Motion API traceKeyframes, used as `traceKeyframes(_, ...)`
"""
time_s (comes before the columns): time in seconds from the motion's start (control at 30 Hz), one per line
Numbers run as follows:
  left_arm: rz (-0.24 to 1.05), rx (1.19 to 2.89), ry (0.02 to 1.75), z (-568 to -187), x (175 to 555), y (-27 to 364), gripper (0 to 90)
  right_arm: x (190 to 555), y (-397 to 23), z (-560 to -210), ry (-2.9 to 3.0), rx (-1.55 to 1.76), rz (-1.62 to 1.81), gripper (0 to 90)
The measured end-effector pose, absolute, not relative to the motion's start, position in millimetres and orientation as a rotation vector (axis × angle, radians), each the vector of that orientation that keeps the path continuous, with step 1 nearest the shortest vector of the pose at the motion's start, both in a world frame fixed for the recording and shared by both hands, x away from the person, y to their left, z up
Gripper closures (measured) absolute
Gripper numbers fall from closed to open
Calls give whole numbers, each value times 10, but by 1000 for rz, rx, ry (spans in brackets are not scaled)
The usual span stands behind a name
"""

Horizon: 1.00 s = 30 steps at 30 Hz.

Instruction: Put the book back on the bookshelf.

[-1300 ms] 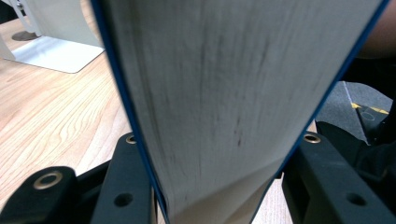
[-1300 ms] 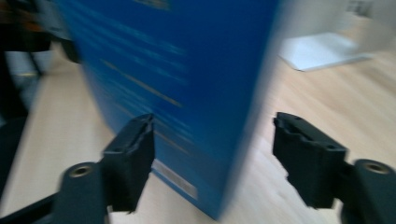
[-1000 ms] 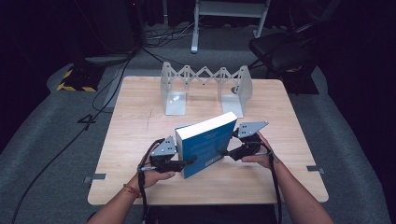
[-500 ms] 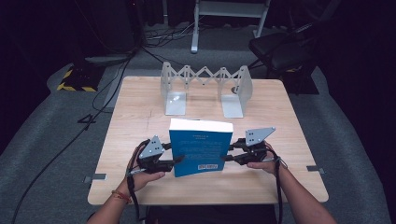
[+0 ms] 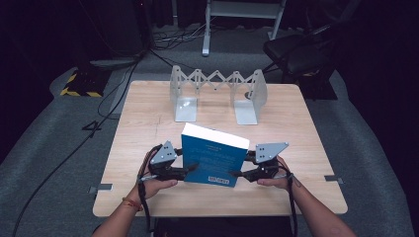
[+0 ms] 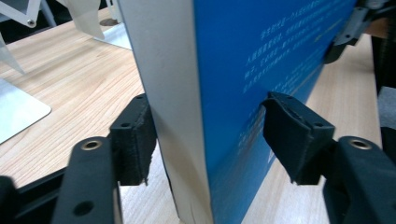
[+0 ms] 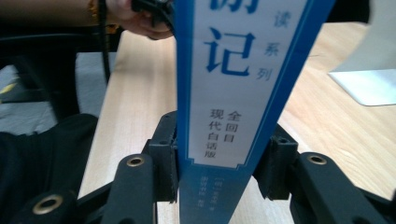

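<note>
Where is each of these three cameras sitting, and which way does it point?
High view: above the person's side, looking down on the table; both forearms, the left claw and right claw show.
Left gripper view: rides the left claw, facing the page edges of the blue book.
Right gripper view: rides the right claw, facing the book's spine; a hand shows beyond.
All three share the book and the table.

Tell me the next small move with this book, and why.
Probably close both sets of fingers firmly on the blue book before carrying it anywhere. It stands upright but tilted between the left gripper and the right gripper. Both grippers' jaws have just been opening around it, so the hold may be loosening. The bookend rack stands farther back on the table.
</note>
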<state>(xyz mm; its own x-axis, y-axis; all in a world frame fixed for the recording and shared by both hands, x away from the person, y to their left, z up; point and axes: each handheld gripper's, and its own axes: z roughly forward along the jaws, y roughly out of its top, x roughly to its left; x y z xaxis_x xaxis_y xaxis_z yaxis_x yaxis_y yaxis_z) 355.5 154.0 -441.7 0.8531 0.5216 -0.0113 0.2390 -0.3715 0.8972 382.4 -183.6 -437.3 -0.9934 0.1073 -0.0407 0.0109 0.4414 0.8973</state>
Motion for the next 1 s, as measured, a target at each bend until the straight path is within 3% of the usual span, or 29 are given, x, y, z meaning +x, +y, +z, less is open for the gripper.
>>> traceKeyframes(0.17, 294, 1959, 547, -4419, 3614, 1511, 349, 3721, -1896, -4403, 2532, 202, 1641, 581)
traceKeyframes(0.37, 268, 1963, 533, -4407, 3664, 1388, 300, 3656, -1787, -4398, 2487, 215, 1658, 515)
traceKeyframes(0.53, 265, 1978, 524, -4394, 3722, 1313, 286, 3568, -1790, -4347, 2427, 274, 1545, 580)
traceKeyframes(1.0, 268, 1985, 522, -4384, 3844, 1063, 272, 3684, -2036, -4363, 2424, 349, 1585, 591)
